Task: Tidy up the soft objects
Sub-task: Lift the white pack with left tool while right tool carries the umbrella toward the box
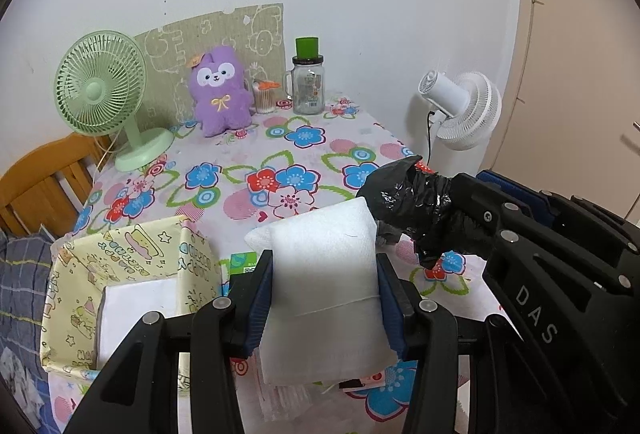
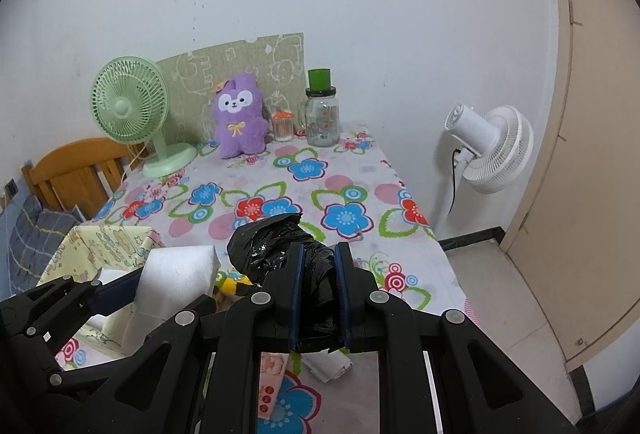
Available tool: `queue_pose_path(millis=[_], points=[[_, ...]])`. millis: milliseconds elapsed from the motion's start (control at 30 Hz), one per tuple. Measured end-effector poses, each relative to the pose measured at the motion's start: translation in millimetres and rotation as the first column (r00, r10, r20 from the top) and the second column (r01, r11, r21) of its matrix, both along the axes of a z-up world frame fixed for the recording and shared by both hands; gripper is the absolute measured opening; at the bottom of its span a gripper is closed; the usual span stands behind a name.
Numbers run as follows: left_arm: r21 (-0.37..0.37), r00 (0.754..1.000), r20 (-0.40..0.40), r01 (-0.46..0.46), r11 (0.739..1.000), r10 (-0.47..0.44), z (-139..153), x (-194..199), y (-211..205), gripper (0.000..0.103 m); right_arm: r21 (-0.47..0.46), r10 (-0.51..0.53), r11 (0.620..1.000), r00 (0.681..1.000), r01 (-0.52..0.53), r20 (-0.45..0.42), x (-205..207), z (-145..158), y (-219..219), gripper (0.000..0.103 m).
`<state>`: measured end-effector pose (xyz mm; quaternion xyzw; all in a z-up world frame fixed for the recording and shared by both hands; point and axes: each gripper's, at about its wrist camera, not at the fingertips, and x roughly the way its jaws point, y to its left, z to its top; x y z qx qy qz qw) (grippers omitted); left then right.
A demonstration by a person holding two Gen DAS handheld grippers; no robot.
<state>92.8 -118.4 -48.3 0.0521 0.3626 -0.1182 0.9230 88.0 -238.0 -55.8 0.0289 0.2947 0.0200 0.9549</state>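
My left gripper [image 1: 325, 274] is shut on a folded white foam sheet [image 1: 324, 290], held above the flowered table. The same foam sheet [image 2: 176, 274] shows at the lower left of the right wrist view. My right gripper [image 2: 318, 266] is shut on a crumpled black plastic bag [image 2: 272, 246]; that black bag [image 1: 416, 205] also appears at the right of the left wrist view, just beside the foam. A yellow cartoon-print box [image 1: 120, 274] with a white item inside stands open at the near left. A purple plush toy [image 1: 222, 89] sits at the back of the table.
A green desk fan [image 1: 104, 93], a glass jar with a green lid [image 1: 308, 81] and a cotton-swab tub [image 1: 265, 97] line the table's back. A white standing fan [image 2: 488, 149] is right of the table, a wooden chair [image 2: 76, 169] left. Small packets [image 2: 326, 362] lie under the grippers.
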Motion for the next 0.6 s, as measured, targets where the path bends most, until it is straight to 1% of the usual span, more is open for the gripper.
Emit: queue_pose_path(millis=[333,600], points=[[-0.003,1.0,0.016,-0.011,1.0,0.012,7,-3,17,0.049,-0.01,0.004,1.0,1.0,-0.004,0.008,-3,8,17,0.018],[-0.001,0.999,0.033,-0.034,0.999,0.034,13,-3,41,0.049,-0.005,0.026,1.0,1.0,-0.026,0.006,-1,14,39,0.018]])
